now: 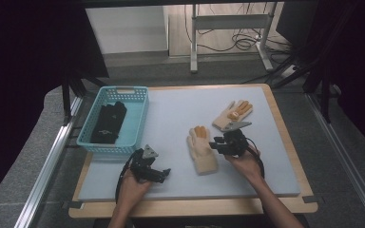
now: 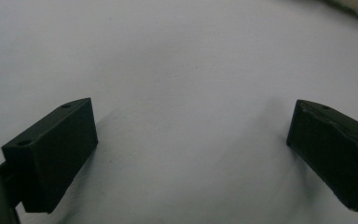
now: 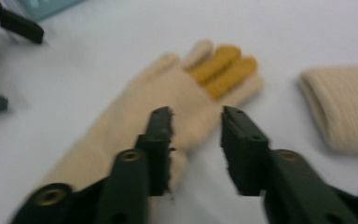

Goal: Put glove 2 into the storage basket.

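Note:
A cream knit glove with orange fingertips [image 1: 201, 149] lies flat on the pale mat; in the right gripper view this glove [image 3: 168, 93] runs from lower left to upper right. My right gripper [image 1: 217, 145] sits at its right edge. Its jaws [image 3: 196, 116] stand apart just over the glove's thumb side, and the pads are not pressing on the fabric. A second matching glove [image 1: 233, 114] lies farther back right, its cuff [image 3: 340, 107] visible. My left gripper [image 1: 164, 173] rests low near the front left of the mat, wide open [image 2: 191, 135] over bare mat.
A light blue plastic basket [image 1: 138, 97] at the back left holds black gloves [image 1: 108, 122]. The mat [image 1: 171, 114] covers a wooden table [image 1: 195, 206]. Metal rails run along both sides of the table, and a desk frame and cables stand beyond it.

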